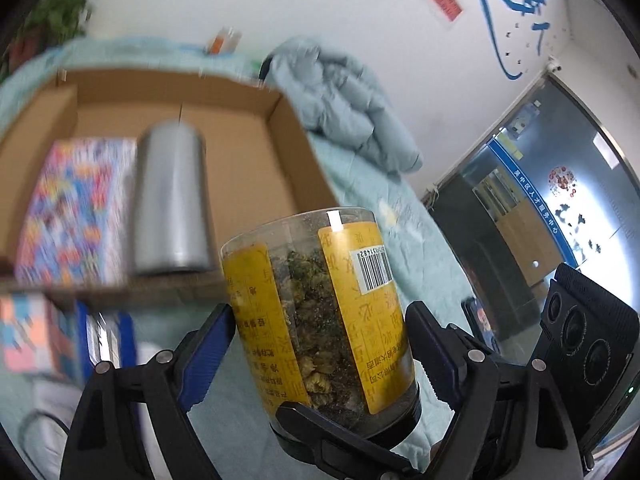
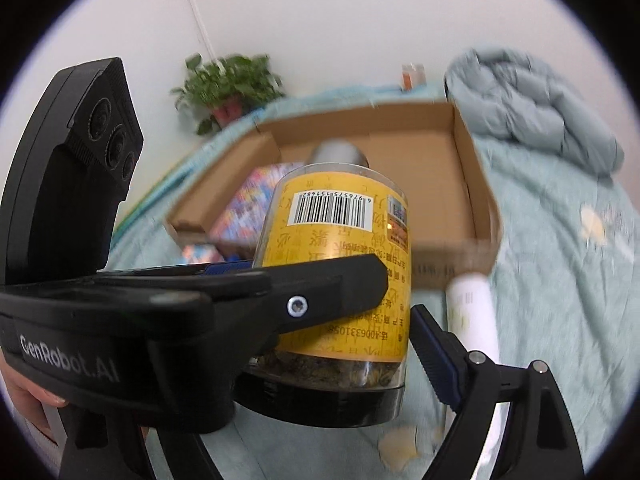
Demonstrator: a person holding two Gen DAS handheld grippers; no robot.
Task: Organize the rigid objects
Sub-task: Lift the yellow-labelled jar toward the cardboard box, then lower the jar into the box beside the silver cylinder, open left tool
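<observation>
1. At 9 o'clock in the left wrist view, a colourful flat carton (image 1: 76, 208) lies inside the cardboard box (image 1: 288, 128). A silver canister (image 1: 172, 200) lies just beside it on the 3 o'clock side.
2. A second colourful carton (image 1: 28, 336) is outside the cardboard box, at 8 o'clock, on the bed cover (image 1: 360, 184).
3. The task's thing is the clear jar (image 1: 320, 312) with the yellow label. It is held in the air between the two claws, above the bed cover and not yet over the cardboard box.
4. The long axis of the clear jar runs from 6 to 12 o'clock. Its black lid is toward the claws and its clear base points away.
5. The left claw (image 1: 320, 324) is clamped on the clear jar. Both blue pads press on the label, one on each side.
6. The right claw (image 2: 332, 332) crosses the left one near the lid. One finger lies just beside the wall of the clear jar and the other is hidden, so I cannot tell if it grips.
7. I judge the coming move turns on this: the free space in the cardboard box lies at 11 to 12 o'clock from the left claw, to the right of the silver canister. The near wall stands between, so the clear jar must pass above it.
8. At 3 o'clock in the right wrist view, a white tube (image 2: 472, 312) lies on the bed cover, touching the front wall of the cardboard box.
9. A grey quilt (image 2: 532, 96) is bunched at 1 o'clock, apart from the path.
</observation>
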